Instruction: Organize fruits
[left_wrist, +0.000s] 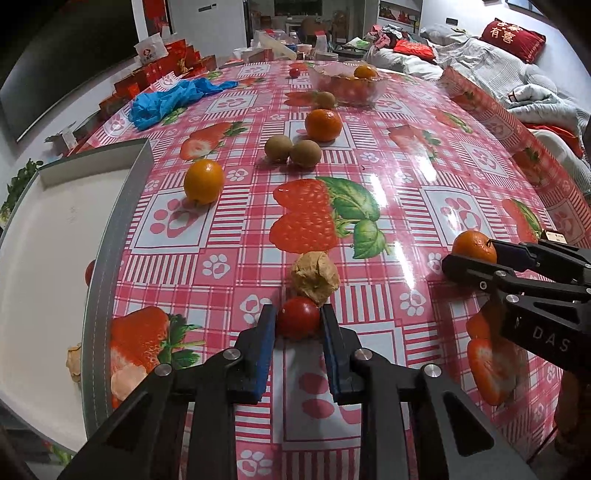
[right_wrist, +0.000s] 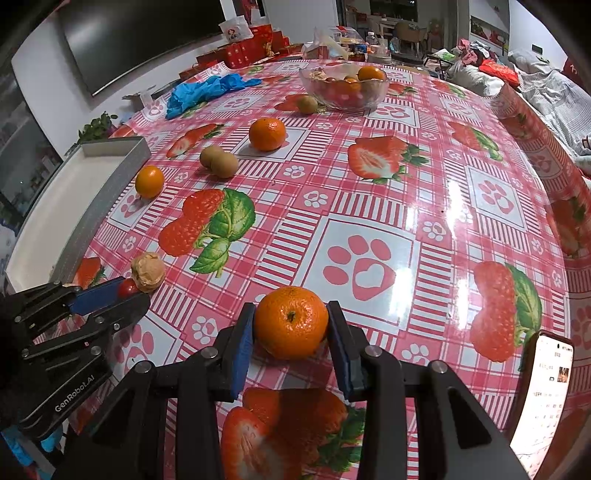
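Glossy red skin, smooth and taut: small round cherry tomato (left_wrist: 298, 318) pinched between the blue foam pads of the left gripper (left_wrist: 298, 321), resting on the shiny plastic strawberry-print tablecloth (left_wrist: 406, 206). Probably light, soft, easily split; best held across the widest part with gentle pressure, since slick skin may squirt out. Just beyond the fingertips, touching the tomato, a papery tan husked fruit (left_wrist: 314, 277), crinkled and likely fragile. Off to the left, a shallow white tray with grey rim (left_wrist: 55, 229).

Pebbled orange rind, firm and grippy: round mandarin (right_wrist: 291, 322) clamped at its sides by the right gripper (right_wrist: 291, 325), stem end up, on the cloth. Likely heavier, sturdier. Far ahead, a clear glass bowl (right_wrist: 380, 94) holding fruit.
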